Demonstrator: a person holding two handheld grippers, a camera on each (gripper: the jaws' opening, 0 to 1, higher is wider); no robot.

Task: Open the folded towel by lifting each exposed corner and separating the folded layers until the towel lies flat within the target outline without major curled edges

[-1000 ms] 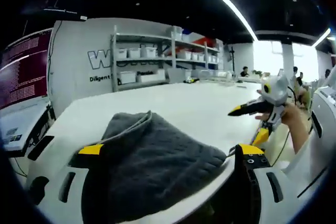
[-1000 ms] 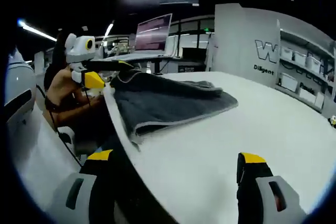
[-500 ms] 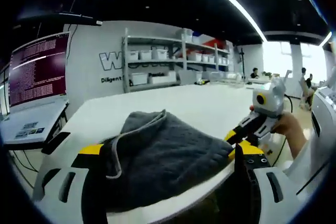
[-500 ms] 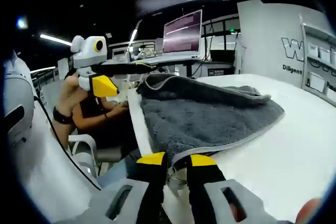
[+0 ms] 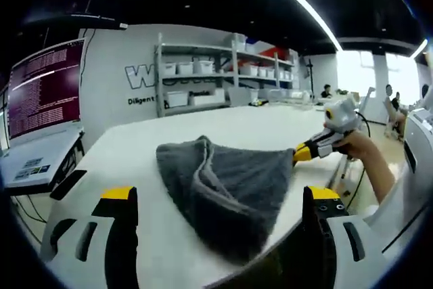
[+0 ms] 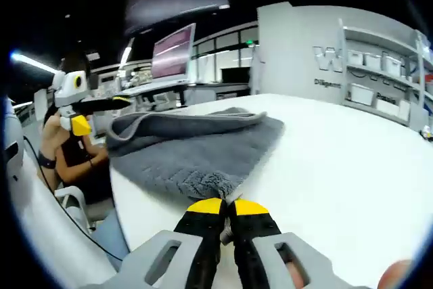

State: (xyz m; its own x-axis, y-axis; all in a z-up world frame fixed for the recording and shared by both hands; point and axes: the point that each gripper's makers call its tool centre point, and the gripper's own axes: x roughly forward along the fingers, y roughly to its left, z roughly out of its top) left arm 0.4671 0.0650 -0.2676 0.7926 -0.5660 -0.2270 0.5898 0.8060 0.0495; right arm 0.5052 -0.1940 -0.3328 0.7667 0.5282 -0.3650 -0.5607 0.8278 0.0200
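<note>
Grey towel (image 6: 196, 147) lies folded on the white table (image 6: 352, 167), near its edge. Your right gripper (image 6: 227, 208) has its jaws pinched tight on the towel's near corner; left gripper (image 5: 216, 197) hangs wide, holding nothing, w/ the towel just ahead of it. Keep the pinch firm, lift that corner up & away from the fold so the top layer peels off, and bring the left in to pin the lower layer. Vs half a sec ago: towel has drawn out toward the right gripper, fold ridge now shows mid-cloth.
</note>
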